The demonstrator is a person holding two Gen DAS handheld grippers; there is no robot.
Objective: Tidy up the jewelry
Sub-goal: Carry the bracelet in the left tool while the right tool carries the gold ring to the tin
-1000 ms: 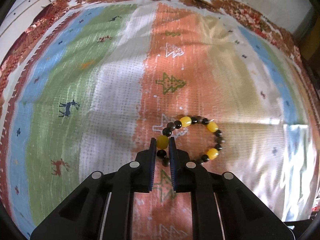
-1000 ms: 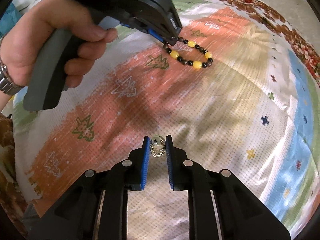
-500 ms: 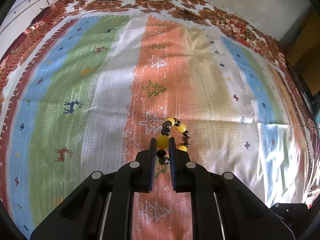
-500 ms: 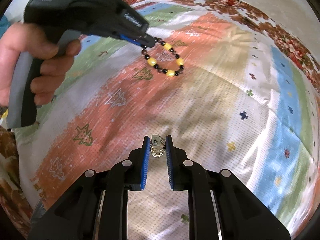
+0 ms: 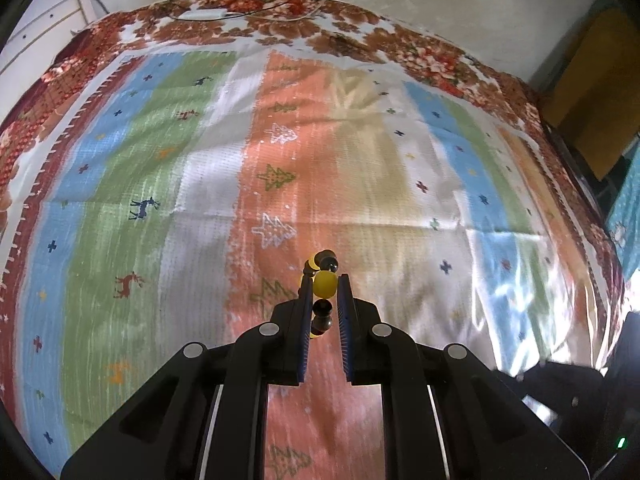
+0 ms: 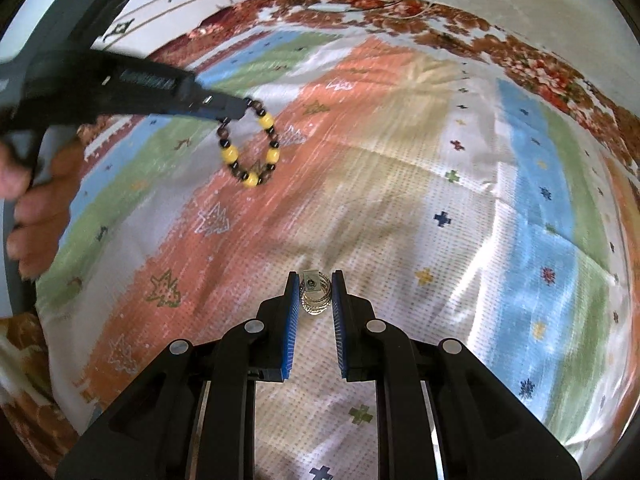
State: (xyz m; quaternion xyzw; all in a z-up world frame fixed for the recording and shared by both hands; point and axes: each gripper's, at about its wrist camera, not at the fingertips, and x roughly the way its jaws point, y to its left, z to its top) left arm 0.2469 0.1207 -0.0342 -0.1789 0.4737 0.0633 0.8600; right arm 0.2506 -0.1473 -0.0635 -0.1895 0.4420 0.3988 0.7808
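My left gripper (image 5: 324,286) is pinched tight on a yellow bead of the bead bracelet (image 5: 322,284), with the bead squeezed between its two blue pads. In my right camera the bead bracelet (image 6: 250,144) hangs down in a loop from the tip of that left gripper (image 6: 230,110), up in the air above the striped cloth (image 6: 400,168). It has yellow beads and small dark beads all round. In my left camera I see it almost edge on, so only a few beads show, some sticking out past the tips and some dark ones between the fingers. My left hand (image 6: 28,204) holds the handle, and it looks blurry. My right gripper (image 6: 316,286) is nearly closed on a little bunch of silver rings (image 6: 316,294), which sits between its blue pads near the tips, and both pads seem to touch it. A small square tag sits on top of the bunch. The cloth under both grippers has stripes of orange, white, green and blue, with little trees, deer and crosses on it, and a red flower edge far away
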